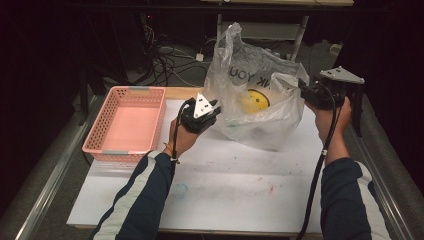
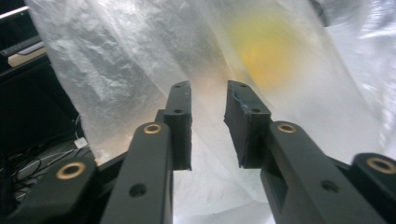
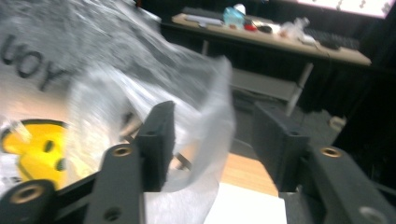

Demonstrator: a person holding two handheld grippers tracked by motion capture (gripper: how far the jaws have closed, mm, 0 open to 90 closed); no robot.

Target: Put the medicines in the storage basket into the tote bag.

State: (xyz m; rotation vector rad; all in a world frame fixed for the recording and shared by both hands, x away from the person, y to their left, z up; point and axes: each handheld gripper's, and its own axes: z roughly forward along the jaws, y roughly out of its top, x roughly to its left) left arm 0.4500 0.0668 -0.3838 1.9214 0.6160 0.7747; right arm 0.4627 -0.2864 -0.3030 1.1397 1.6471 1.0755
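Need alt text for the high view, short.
A person holds two grippers at a translucent plastic bag with a yellow object inside: left gripper at its left side, right gripper at its right edge. An empty pink basket sits left.

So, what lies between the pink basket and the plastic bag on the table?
The left gripper and the hand holding it, seen in the high view, between the basket and the bag.

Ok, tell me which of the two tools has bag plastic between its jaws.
The right tool: a fold of the plastic bag at its right edge lies between its open jaws. The left tool is open too, short of the bag's left side, with nothing between.
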